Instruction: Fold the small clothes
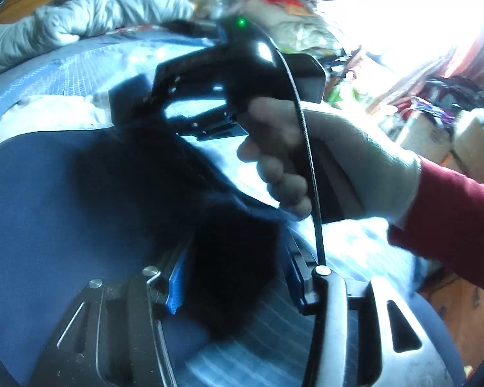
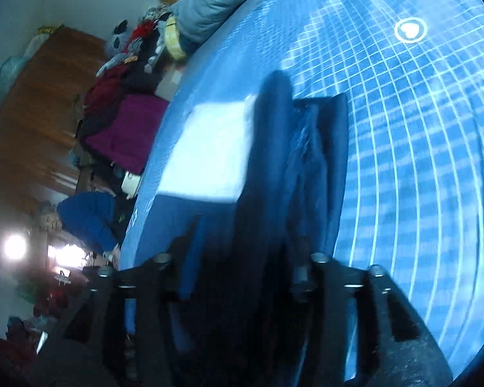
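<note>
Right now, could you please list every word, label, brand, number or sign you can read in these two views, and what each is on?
None: no readable text in either view.
White ringed heart emblem on the blue checked bedcover: a symbol, no letters.
Green light on the other gripper's body: an indicator, not text.

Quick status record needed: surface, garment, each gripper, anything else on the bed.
surface: bed with blue checked cover
garment: dark navy cloth, bunched, held up off the cover
left gripper: dark cloth between its fingers, looks shut on it
right gripper: cloth runs between its fingers, looks shut on it
right hand: white glove, red sleeve, on the handle
other: white folded item lies beside the garment; grey duvet at the far end
</note>
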Tool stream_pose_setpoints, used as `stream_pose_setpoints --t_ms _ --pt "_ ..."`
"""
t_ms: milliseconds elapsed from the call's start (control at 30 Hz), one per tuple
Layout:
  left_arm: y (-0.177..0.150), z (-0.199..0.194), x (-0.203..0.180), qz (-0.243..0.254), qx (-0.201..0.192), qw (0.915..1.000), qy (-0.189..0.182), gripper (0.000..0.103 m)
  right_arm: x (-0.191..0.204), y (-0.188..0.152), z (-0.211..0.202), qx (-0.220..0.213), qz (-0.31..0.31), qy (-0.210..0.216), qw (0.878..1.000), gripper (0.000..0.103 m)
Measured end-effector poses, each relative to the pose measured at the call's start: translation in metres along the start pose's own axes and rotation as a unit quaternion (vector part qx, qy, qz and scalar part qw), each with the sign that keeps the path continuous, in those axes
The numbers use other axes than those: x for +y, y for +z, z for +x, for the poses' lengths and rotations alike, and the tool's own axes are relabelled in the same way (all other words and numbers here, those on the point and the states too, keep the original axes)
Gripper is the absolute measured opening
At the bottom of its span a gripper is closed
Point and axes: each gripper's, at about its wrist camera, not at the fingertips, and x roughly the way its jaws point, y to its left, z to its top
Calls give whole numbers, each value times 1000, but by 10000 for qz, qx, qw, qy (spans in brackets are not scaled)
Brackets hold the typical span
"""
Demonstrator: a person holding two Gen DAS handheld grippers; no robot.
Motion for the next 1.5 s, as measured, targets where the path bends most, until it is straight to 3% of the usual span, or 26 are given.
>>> stream_pose_setpoints --t_ms 67,200,267,367,467,567,667,700,733,767,800,900,1000,1100,1133,1200,1233,1267,1300,1433,1500 --pt "-13 -27 -6 60 -120 9999 -30 53 13 -21 -15 57 -197 -97 9997 64" --pt "-47 -82 -8 -177 -489 9985 152 58 29 -62 -43 87 -372 -321 9988 68" --pt "-63 -103 -1 -274 -572 9968 482 58 52 -80 -59 -195 -671 -685 9952 68" --pt "-86 -127 16 -446 -653 9907 1109 58 81 -99 -72 -474 -962 -501 9930 72" --pt "-104 -128 39 -609 -543 9837 1601 56 95 -106 -49 -132 -1358 -664 9884 73" --pt "-101 -120 53 -700 -503 9760 2000 56 89 -103 -22 244 -1258 -811 9884 73" --pt "-99 -102 76 -810 -290 9737 2108 48 86 -108 -16 358 -1238 -896 9876 73" --pt "-97 -98 82 -842 -231 9740 2091 46 84 -112 -17 374 -1236 -945 9871 70" --pt "-89 -89 83 -831 -204 9731 2137 46 82 -114 -15 419 -1246 -992 9863 55" --pt "-84 -86 87 -810 -215 9729 2154 46 78 -115 -12 495 -1265 -1068 9850 12" --pt "-79 -85 89 -785 -235 9725 2180 46 75 -115 -9 523 -1274 -1134 9840 0" --pt "-58 -91 91 -618 -484 9726 2189 43 67 -111 -31 79 -1275 -1388 9820 0" --pt "-53 -94 83 -280 -682 9727 2201 36 44 -109 -73 -404 -880 -1377 9857 0" --pt "-71 -67 93 -194 -51 9733 2286 36 25 -118 -77 -365 -546 -1264 9898 1" --pt "-80 -61 97 -163 0 9714 2367 37 27 -123 -75 -332 -517 -1173 9912 2" --pt "-79 -68 100 -258 -107 9730 2290 38 44 -127 -69 -343 -702 -1079 9911 20" --pt "-78 -71 100 -292 -128 9729 2289 38 55 -128 -62 -336 -821 -1062 9904 47" --pt "-79 -70 101 -302 -126 9723 2314 38 62 -127 -57 -346 -908 -1112 9890 66" --pt "-80 -69 101 -291 -114 9717 2343 38 64 -125 -51 -332 -955 -1175 9879 71" --pt "-77 -65 97 -195 -106 9708 2389 39 55 -114 -11 31 -721 -1351 9882 72" --pt "-74 -62 96 -151 -30 9702 2418 39 50 -112 -3 110 -715 -1326 9885 53"
